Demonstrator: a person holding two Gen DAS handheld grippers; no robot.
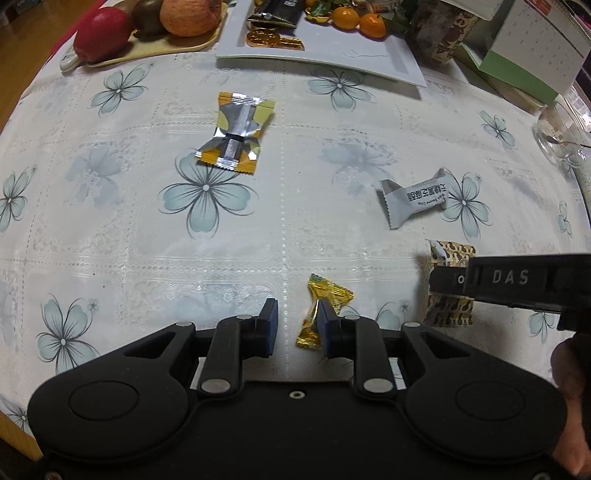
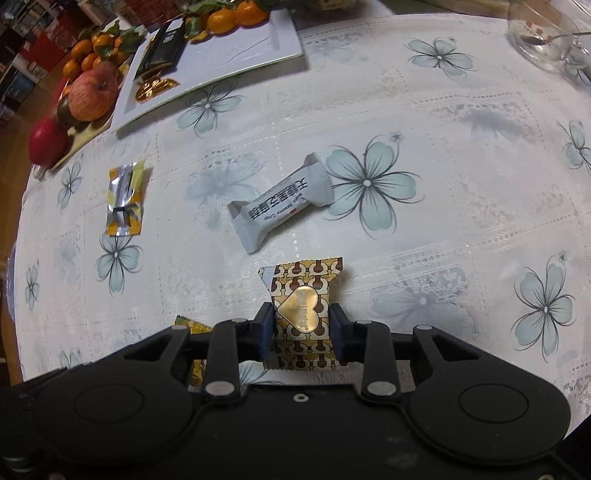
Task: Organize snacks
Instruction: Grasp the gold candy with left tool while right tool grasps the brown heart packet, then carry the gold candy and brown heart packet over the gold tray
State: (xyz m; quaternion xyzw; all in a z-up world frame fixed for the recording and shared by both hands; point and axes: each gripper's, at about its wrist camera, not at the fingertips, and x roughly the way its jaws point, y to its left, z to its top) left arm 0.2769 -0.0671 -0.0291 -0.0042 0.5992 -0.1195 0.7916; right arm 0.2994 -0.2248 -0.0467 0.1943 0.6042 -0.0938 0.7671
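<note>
My right gripper (image 2: 301, 325) is shut on a brown-and-gold patterned snack packet (image 2: 301, 280) with a gold heart, low over the tablecloth; it also shows in the left wrist view (image 1: 448, 308) under the right gripper's finger (image 1: 450, 282). My left gripper (image 1: 297, 321) is open, with a small gold twisted candy (image 1: 325, 306) lying by its right finger. A white wrapped snack (image 2: 280, 206) lies just beyond the packet and shows in the left wrist view (image 1: 417, 201). An orange-and-silver packet (image 1: 234, 134) lies farther left, also in the right wrist view (image 2: 123, 199).
A white rectangular tray (image 1: 369, 55) at the back holds a black packet (image 1: 275, 13), gold coins (image 1: 262, 37) and tangerines (image 1: 345, 16). A fruit plate (image 1: 147, 48) with apples stands at back left. A glass bowl (image 2: 543, 33) and a calendar (image 1: 535, 48) stand at right.
</note>
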